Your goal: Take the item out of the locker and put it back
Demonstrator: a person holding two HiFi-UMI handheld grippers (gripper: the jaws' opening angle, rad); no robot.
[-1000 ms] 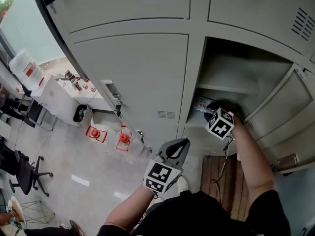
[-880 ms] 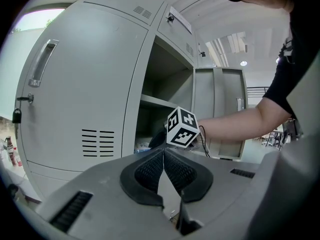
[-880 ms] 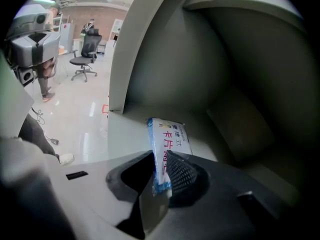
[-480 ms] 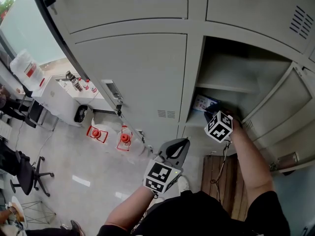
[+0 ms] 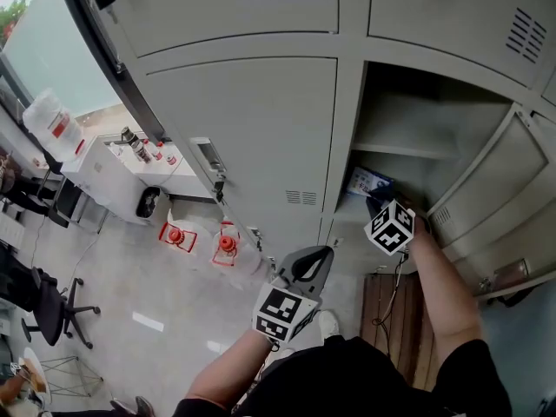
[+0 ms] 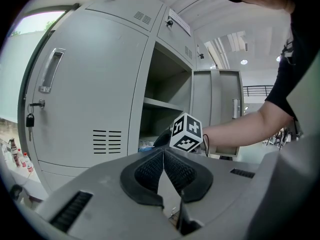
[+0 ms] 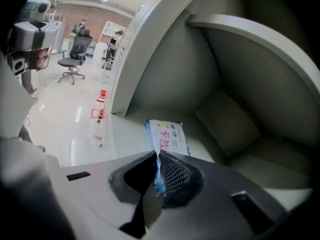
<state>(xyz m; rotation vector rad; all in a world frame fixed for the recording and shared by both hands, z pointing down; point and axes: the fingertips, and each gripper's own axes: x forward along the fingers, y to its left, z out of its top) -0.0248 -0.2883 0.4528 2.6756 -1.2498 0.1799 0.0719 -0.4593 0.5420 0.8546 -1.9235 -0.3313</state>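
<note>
A small white and blue packet [image 7: 167, 136] with printed characters lies on the floor of the open locker compartment [image 5: 432, 114]; in the head view the packet [image 5: 366, 181] shows at the compartment's front left. My right gripper [image 7: 157, 157] is inside the opening, jaws closing, its pads pinching the packet's near edge. From above, the right gripper [image 5: 380, 202] sits under its marker cube at the locker mouth. My left gripper [image 5: 313, 260] hangs shut and holding nothing below the lockers; in its own view the left gripper [image 6: 163, 152] points at the locker front.
The locker door [image 5: 489, 191] stands swung open to the right. A shelf [image 5: 407, 151] spans the compartment above the packet. Closed locker doors [image 5: 239, 120] fill the left. Red-capped water jugs [image 5: 224, 243] and a low cabinet [image 5: 113, 176] stand on the floor at left.
The right gripper has closed on the packet and drawn back a little toward the locker's front, so more of the packet shows. The left gripper has stayed put.
</note>
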